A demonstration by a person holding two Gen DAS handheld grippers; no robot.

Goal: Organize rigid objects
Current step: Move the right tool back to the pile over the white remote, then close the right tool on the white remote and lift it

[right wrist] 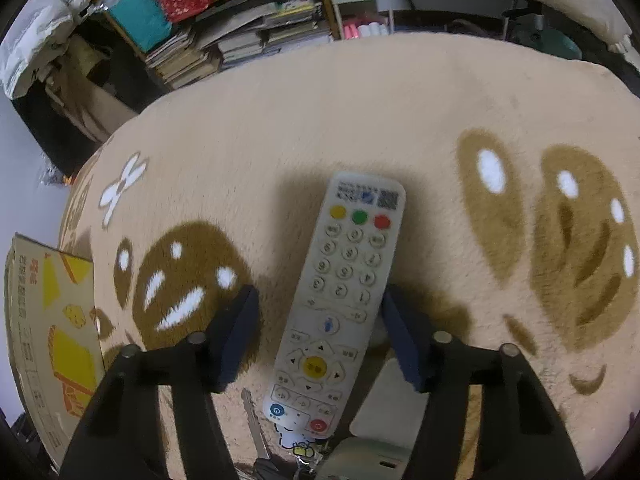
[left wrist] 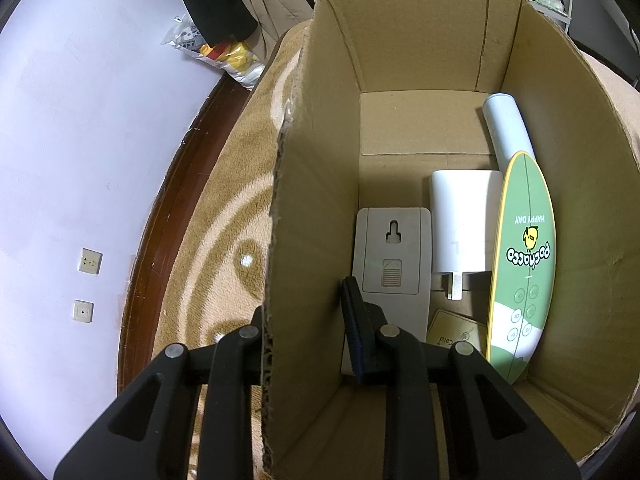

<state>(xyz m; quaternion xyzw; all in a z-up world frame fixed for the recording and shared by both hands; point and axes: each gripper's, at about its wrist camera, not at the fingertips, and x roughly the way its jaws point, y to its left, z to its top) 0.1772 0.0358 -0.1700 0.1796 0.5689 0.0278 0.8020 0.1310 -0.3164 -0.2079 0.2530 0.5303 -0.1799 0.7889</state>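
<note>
Right wrist view: our right gripper (right wrist: 318, 334) straddles the remote (right wrist: 340, 300), fingers apart; we close squarely mid-body. Our left gripper (left wrist: 308, 328) pinches the box wall (left wrist: 308, 216).

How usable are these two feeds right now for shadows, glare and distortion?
Left wrist: fisheye bows the cardboard box walls, the contents stay sharp, no glare. Right wrist: the remote is crisp, casting a soft shadow to its left on the rug; edges bend and darken.
</note>
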